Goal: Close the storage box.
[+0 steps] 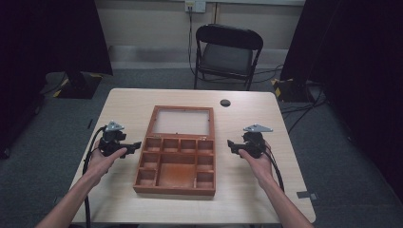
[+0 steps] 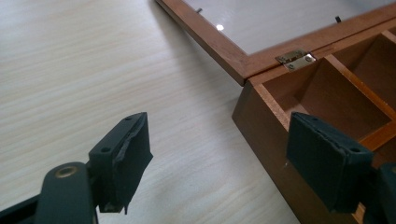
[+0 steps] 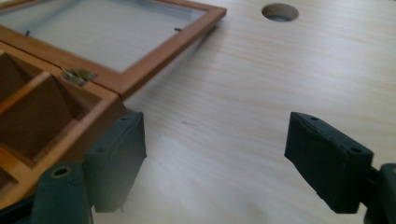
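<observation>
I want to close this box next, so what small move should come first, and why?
Probably bring the left gripper forward toward the lid's left edge. The wooden box lies open with its glass lid flat on the table behind it, and both grippers are open and holding nothing, the right gripper on the box's other side.

We note bare forearms, no sleeves. The left gripper [image 1: 135, 145] and right gripper [image 1: 231, 144] are black, with grey three-cornered top plates, black trailing cables, screwed pads.
</observation>
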{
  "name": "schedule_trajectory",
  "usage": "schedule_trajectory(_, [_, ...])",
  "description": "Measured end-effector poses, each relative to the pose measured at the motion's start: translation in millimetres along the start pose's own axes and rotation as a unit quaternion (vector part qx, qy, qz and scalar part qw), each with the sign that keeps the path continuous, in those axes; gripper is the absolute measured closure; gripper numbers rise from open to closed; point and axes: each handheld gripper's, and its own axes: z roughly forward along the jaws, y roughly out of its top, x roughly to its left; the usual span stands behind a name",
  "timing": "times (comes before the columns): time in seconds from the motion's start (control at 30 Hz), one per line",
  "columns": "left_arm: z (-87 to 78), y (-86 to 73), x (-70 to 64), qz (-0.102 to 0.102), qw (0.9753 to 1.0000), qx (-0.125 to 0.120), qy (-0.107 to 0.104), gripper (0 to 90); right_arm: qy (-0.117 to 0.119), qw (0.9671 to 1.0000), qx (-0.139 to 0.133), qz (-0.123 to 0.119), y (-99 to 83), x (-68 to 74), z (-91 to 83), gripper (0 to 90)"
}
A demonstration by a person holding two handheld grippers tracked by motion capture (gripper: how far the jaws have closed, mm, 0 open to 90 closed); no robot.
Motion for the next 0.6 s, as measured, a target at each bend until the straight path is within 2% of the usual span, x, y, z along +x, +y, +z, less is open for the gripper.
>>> schedule_trajectory(0.07, [2.8,4.5,1.1,0.001,1.0000,0.003,0.004,21.6,0.002,1.0000,-0.004,-0.001,3.1,1.4,2.4,20.4])
schedule_trajectory(0.1, [3.3,9.7,0.2,-0.009,0.9997,-0.021,0.006,22.3,0.011,0.9998,-0.009,-0.010,11.3,4.6,7.8,20.3])
schedule_trajectory(0.13, [3.9,11.9,-0.1,-0.010,0.9996,-0.025,0.006,22.9,0.012,0.9998,-0.010,-0.012,14.0,5.8,9.4,20.4])
schedule_trajectory(0.17, [5.9,15.2,0.4,-0.005,0.9999,-0.013,0.002,23.2,0.013,0.9997,-0.013,-0.013,17.4,7.5,11.7,20.6])
schedule_trajectory(0.2, [5.9,15.2,0.4,-0.005,0.9999,-0.013,0.002,23.0,0.013,0.9997,-0.013,-0.013,17.4,7.5,11.7,20.6])
schedule_trajectory(0.23, [8.7,18.5,-0.2,-0.003,0.9999,-0.009,0.002,23.0,0.014,0.9995,-0.020,-0.020,23.0,10.1,19.4,21.8])
schedule_trajectory(0.27, [10.2,19.9,0.1,-0.003,0.9999,-0.012,0.005,23.0,0.014,0.9995,-0.020,-0.020,23.0,10.1,19.4,21.8])
schedule_trajectory(0.3, [12.8,22.3,0.5,-0.010,0.9997,-0.020,0.011,24.1,0.017,0.9995,-0.013,-0.023,26.6,12.8,29.0,21.5])
schedule_trajectory(0.33, [17.5,27.4,2.8,-0.024,0.9995,-0.019,-0.003,24.0,0.021,0.9995,-0.013,-0.018,28.3,14.5,33.8,21.9])
schedule_trajectory(0.37, [20.3,30.2,2.8,-0.032,0.9992,-0.022,-0.004,24.0,0.020,0.9996,-0.013,-0.017,29.5,15.8,37.2,22.2])
schedule_trajectory(0.43, [22.2,33.3,3.1,-0.032,0.9990,-0.030,0.002,24.0,0.022,0.9996,-0.009,-0.016,31.8,18.0,41.3,22.0])
schedule_trajectory(0.5, [27.4,39.1,4.9,-0.040,0.9986,-0.030,-0.014,24.3,0.026,0.9995,-0.003,-0.017,36.2,22.6,49.9,21.8])
schedule_trajectory(0.6, [32.9,44.5,5.4,-0.042,0.9986,-0.027,-0.017,24.3,0.027,0.9995,0.003,-0.019,40.5,27.2,59.8,21.7])
